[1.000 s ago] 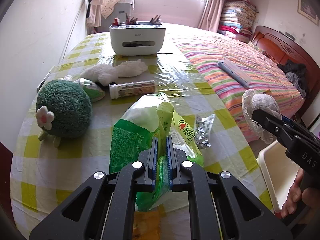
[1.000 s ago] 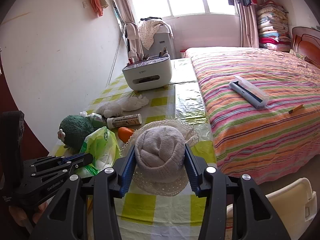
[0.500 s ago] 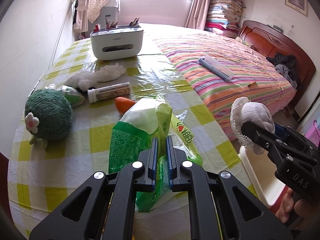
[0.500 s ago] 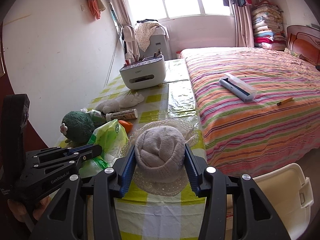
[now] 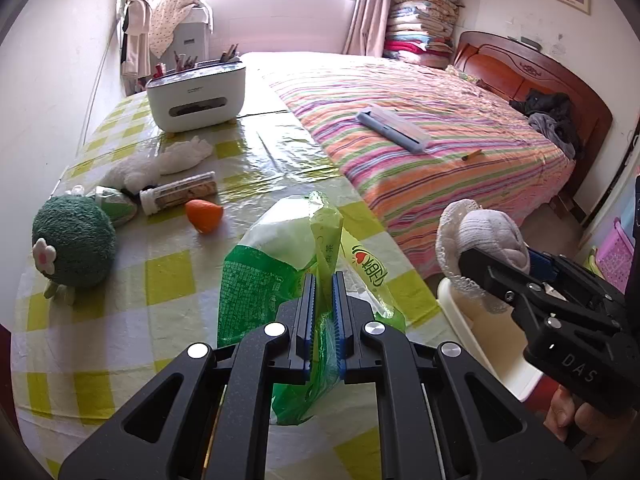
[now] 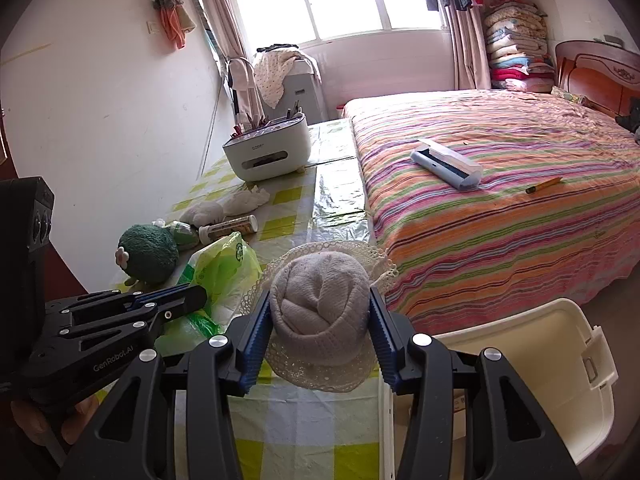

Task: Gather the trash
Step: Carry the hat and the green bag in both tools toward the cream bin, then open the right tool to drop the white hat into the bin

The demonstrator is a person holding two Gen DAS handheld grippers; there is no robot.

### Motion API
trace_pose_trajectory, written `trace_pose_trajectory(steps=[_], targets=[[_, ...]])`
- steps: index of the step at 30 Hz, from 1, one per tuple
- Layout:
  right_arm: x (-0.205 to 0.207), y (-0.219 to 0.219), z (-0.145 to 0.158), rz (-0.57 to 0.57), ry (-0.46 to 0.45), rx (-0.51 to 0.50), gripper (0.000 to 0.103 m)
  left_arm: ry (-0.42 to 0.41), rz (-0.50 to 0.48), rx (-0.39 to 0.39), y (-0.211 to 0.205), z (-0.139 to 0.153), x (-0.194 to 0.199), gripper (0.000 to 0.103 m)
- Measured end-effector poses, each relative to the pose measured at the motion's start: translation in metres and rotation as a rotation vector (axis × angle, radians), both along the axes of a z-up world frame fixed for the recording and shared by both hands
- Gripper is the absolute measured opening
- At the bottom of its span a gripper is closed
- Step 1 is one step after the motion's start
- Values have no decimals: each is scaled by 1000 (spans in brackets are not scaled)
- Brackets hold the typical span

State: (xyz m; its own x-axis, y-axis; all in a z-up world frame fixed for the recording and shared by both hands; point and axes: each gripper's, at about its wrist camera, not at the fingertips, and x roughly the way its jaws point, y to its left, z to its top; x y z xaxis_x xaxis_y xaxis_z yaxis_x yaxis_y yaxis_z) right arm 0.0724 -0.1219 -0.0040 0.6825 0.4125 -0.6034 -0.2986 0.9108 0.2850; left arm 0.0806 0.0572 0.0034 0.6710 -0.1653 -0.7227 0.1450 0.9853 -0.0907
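My left gripper (image 5: 322,316) is shut on a green plastic bag (image 5: 276,268), held above the near edge of the yellow-checked table (image 5: 168,280). My right gripper (image 6: 318,320) is shut on a rolled grey-white sock with a lace cuff (image 6: 320,296), held near the table's right edge; it also shows in the left wrist view (image 5: 486,236). A white bin (image 6: 520,364) stands on the floor to the right of the table, below the right gripper. The left gripper shows in the right wrist view (image 6: 176,300) with the bag (image 6: 224,264).
On the table lie a green plush toy (image 5: 74,240), an orange piece (image 5: 204,214), a tube bottle (image 5: 180,198), crumpled white tissues (image 5: 160,162) and a white desk organiser (image 5: 196,96). A striped bed (image 5: 420,140) runs along the table's right side.
Both grippers have pulled back and to the right, towards the table's near right edge, each keeping its load. The white bin has come further into view.
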Motion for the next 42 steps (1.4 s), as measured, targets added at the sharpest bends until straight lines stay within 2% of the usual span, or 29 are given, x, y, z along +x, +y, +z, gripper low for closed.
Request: trace_pose_trajectory(steps=[19, 42], targets=[[-16, -47, -7, -102, 18, 43, 45, 5, -87, 3, -44, 2, -11, 8], [-34, -116, -25, -279, 55, 83, 45, 20, -215, 30, -109, -5, -21, 8]])
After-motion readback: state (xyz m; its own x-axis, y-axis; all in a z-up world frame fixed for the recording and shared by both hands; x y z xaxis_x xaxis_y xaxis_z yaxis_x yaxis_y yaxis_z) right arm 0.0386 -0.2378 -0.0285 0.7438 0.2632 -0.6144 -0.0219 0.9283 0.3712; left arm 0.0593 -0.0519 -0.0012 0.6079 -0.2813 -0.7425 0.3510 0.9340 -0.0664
